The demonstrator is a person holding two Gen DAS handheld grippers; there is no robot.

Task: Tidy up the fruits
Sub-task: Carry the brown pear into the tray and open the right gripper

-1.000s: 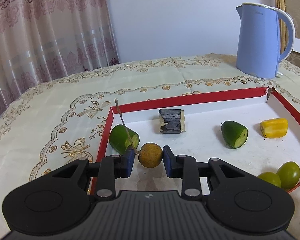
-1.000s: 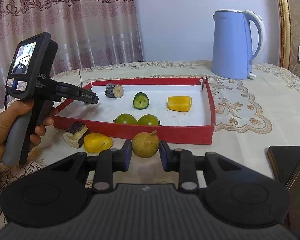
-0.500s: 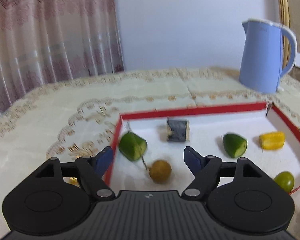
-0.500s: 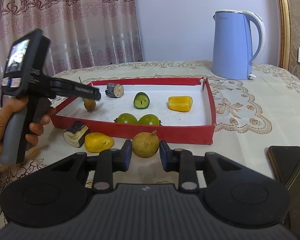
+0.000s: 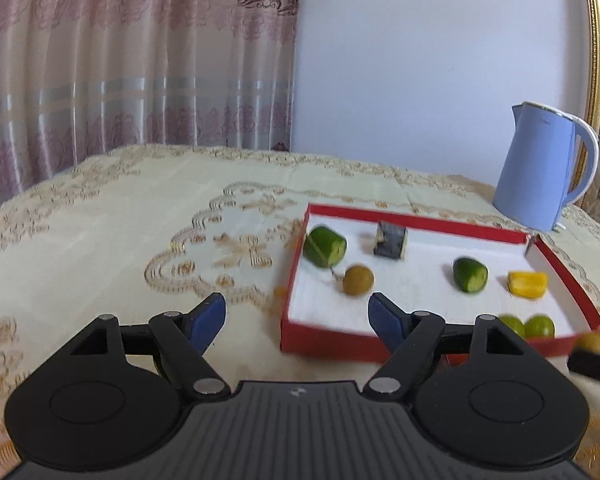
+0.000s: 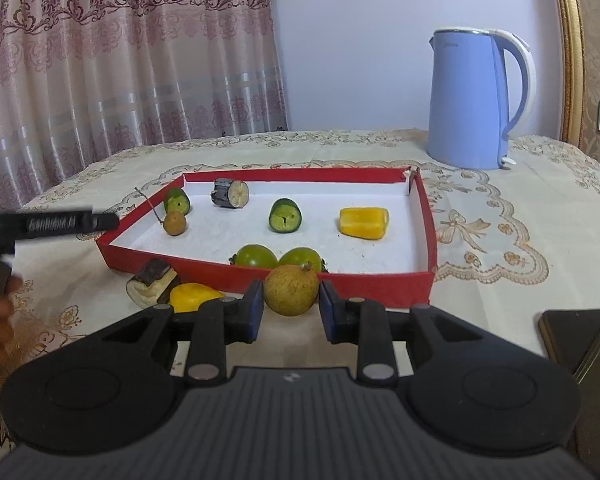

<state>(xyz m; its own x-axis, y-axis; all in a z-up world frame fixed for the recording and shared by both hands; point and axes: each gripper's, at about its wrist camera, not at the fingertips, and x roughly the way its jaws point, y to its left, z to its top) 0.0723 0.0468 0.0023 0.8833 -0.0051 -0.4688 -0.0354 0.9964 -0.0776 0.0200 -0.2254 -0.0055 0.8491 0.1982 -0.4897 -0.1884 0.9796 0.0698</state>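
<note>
Since it let go, the left claw (image 5: pixel 296 316) gapes empty, apparently withdrawn, the small brown fruit (image 5: pixel 358 279) lying in the red tray (image 5: pixel 324 344).

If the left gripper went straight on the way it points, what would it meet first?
Probably the near left corner of the red tray. The open left gripper points there, though depth is unclear; the brown fruit lies beyond.

Looked like a home room: pink patterned floor-length curtain (image 6: pixel 120 60) at far left, cream embroidered tablecloth (image 6: pixel 500 208), pale blue plastic electric kettle (image 6: pixel 472 100) at far right, gilt frame edge (image 6: pixel 572 52).
</note>
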